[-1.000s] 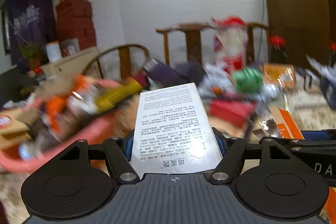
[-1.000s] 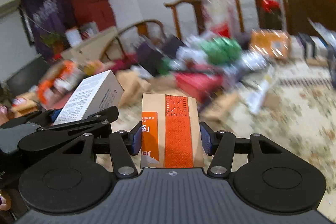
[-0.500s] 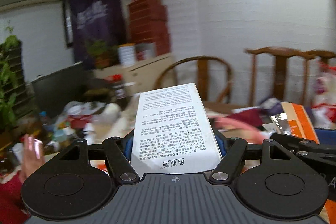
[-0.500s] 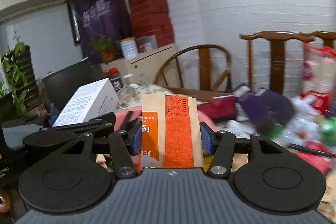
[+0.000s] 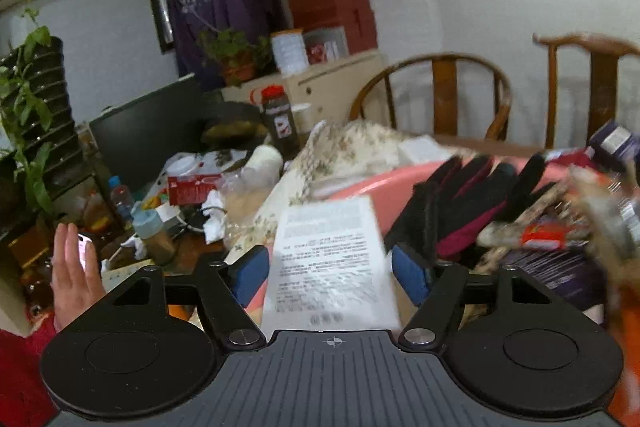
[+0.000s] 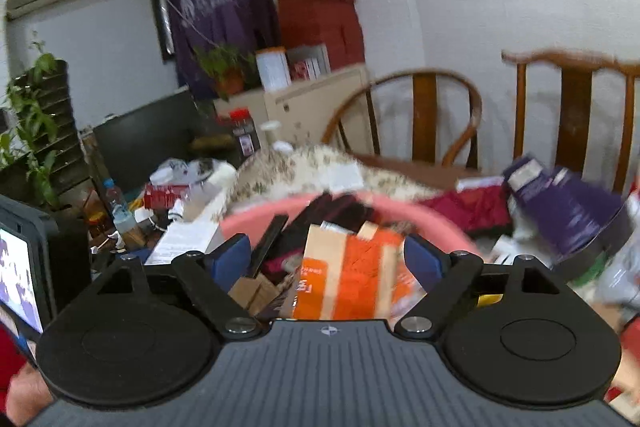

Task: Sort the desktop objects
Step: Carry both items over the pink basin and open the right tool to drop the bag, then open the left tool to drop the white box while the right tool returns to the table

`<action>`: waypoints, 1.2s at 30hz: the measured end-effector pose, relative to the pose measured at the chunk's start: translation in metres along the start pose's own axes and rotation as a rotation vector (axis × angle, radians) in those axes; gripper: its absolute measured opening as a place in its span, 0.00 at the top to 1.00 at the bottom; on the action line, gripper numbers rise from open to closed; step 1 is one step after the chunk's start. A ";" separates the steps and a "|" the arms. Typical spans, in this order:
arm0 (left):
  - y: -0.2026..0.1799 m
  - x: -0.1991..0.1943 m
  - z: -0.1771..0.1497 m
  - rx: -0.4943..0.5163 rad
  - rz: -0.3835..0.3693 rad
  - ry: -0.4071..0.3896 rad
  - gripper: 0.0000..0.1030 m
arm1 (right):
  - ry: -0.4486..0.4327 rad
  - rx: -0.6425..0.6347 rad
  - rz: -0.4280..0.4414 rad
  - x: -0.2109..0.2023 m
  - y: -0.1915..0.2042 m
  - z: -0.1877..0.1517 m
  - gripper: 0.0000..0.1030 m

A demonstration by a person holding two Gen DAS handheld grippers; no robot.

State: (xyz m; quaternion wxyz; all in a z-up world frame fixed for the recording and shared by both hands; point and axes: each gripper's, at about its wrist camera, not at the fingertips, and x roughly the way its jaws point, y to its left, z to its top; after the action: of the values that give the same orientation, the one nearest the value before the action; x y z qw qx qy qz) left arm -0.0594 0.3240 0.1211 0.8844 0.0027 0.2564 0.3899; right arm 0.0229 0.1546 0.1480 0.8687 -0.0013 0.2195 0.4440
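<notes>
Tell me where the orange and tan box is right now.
In the right wrist view the orange and tan box sits centre frame between the right tongs' just-opened blue pads, clear of both, tilted above the pink basin of clutter.

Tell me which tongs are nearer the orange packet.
Right. The orange packet sits blurred between the right tongs' just-opened jaws, over the pink basin. The left tongs stand around the white box, off to the side.

A basin [image 6: 432, 217] sits on the table among clutter — chairs [image 6: 424, 115] behind it, a monitor [image 5: 148, 135] to its left
</notes>
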 end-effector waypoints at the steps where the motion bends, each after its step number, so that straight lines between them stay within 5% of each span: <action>1: 0.001 -0.011 0.002 -0.008 -0.019 -0.014 0.23 | -0.015 -0.020 -0.002 -0.011 -0.004 0.002 0.16; 5: -0.016 -0.057 0.010 -0.006 -0.098 -0.109 0.20 | -0.084 -0.030 -0.026 -0.057 -0.033 -0.005 0.14; 9: -0.061 -0.103 0.015 0.044 -0.268 -0.175 0.13 | -0.086 0.031 -0.060 -0.094 -0.074 -0.029 0.12; 14: -0.133 -0.086 0.010 0.135 -0.407 -0.046 0.15 | -0.039 0.098 -0.111 -0.118 -0.115 -0.066 0.11; 16: -0.150 -0.059 0.003 0.178 -0.362 0.017 0.19 | -0.021 0.101 -0.128 -0.125 -0.126 -0.080 0.11; 20: -0.148 -0.014 0.001 0.206 -0.122 0.039 0.19 | -0.001 0.139 -0.143 -0.138 -0.151 -0.103 0.12; 23: -0.119 0.019 0.009 0.096 -0.178 0.129 0.06 | -0.002 0.171 -0.157 -0.146 -0.169 -0.114 0.12; 28: -0.091 0.051 0.013 0.022 -0.145 0.174 0.10 | -0.008 0.220 -0.193 -0.159 -0.197 -0.122 0.12; 36: -0.084 0.058 0.037 0.020 -0.053 0.129 0.20 | -0.020 0.315 -0.256 -0.181 -0.241 -0.134 0.12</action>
State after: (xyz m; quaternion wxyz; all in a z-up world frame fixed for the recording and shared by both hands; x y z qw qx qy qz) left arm 0.0478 0.3128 0.1102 0.8761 -0.0203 0.3167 0.3629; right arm 0.0659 -0.1571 0.0496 0.9096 0.1111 0.2758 0.2903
